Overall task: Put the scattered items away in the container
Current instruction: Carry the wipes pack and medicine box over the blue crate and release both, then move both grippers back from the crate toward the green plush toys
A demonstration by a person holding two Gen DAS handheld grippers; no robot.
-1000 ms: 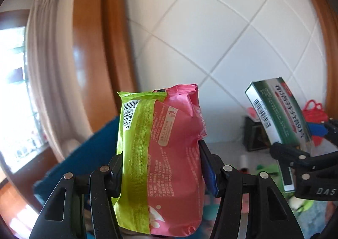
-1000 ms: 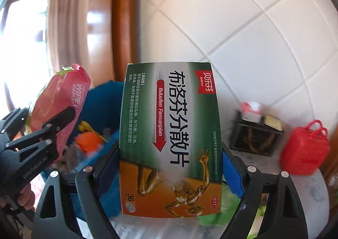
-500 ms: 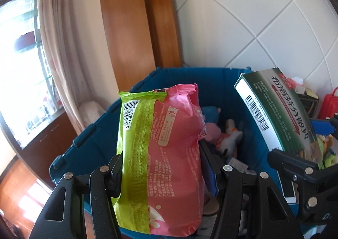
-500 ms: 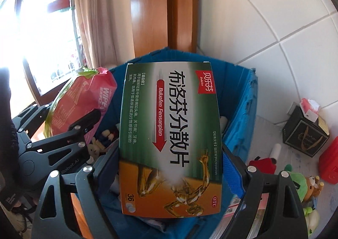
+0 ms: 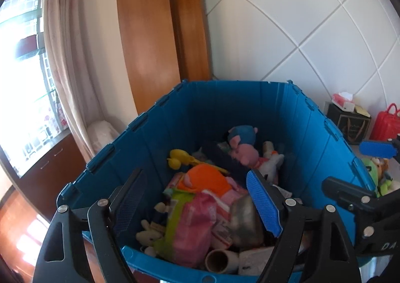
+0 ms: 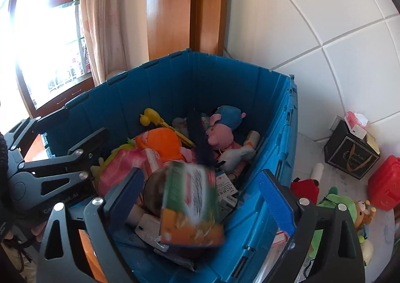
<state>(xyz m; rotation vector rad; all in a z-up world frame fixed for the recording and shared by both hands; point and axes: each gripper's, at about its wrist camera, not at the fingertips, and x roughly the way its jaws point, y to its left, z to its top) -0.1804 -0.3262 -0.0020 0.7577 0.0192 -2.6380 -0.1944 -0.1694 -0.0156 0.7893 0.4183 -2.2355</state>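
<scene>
A blue plastic crate [image 5: 250, 105] [image 6: 175, 82] holds several toys and packets. My left gripper [image 5: 197, 203] is open and empty above its near rim. The pink and green wipes packet [image 5: 190, 223] lies inside below it, also in the right wrist view [image 6: 120, 170]. My right gripper [image 6: 200, 203] is open over the crate. The green and orange medicine box [image 6: 192, 205] is blurred between its fingers, falling free into the crate.
On the marble top right of the crate lie a green plush [image 6: 337, 205], a red plush [image 6: 305, 188], a black gift box [image 6: 352, 153] and a red toy case [image 6: 385, 185]. A tiled wall stands behind; a curtain and window are at the left.
Both grippers tilted down over the crate and opened. The wipes packet dropped from the left gripper into the crate. The medicine box left the right gripper and is falling.
</scene>
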